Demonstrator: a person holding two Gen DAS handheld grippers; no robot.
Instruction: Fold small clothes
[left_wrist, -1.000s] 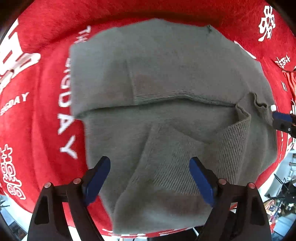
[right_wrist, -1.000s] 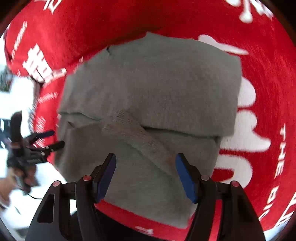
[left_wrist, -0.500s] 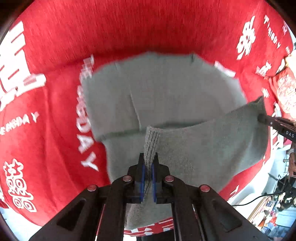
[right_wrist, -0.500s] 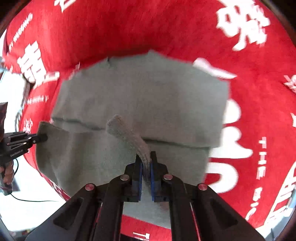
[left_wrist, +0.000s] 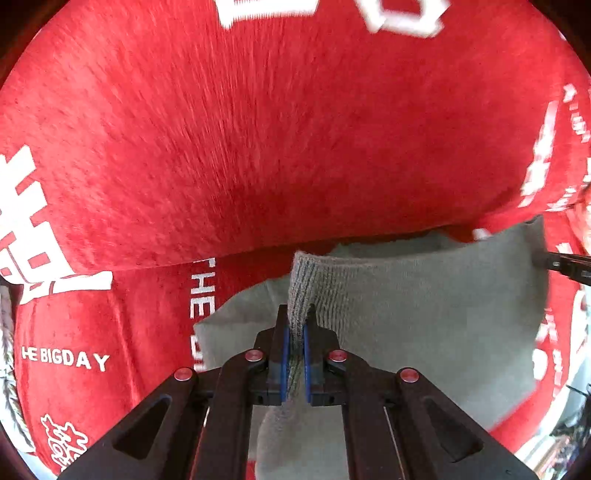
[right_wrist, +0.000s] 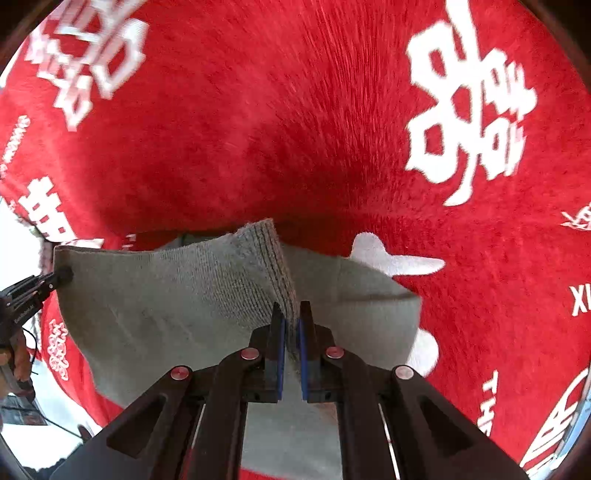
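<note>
1. Two pinches are now made: a second ago both claws stood spread over the flat grey sweater (left_wrist: 424, 314), and now each is pressed together on its ribbed hem.
2. Your left gripper (left_wrist: 294, 328) bites a bunched corner of the hem at lower centre of its view. The right gripper (right_wrist: 291, 325) does the same at lower centre of its own view.
3. Each claw also shows in the other's frame: the right one at the right edge of the left view, the left one at the left edge of the right view, each on its end of the hem.
4. That hem, which lay at the bottom of both frames, now hangs stretched between your claws, lifted off the red cloth (left_wrist: 258, 129) and carried up the frame over the sweater's body.
5. Bare red cloth now fills the upper half of both views where the sweater lay before; the sweater sits in the lower half.
6. My judgement: the bottom-to-top fold is under way. Next, lay the hem flat and level on the far edge, then let go.
</note>
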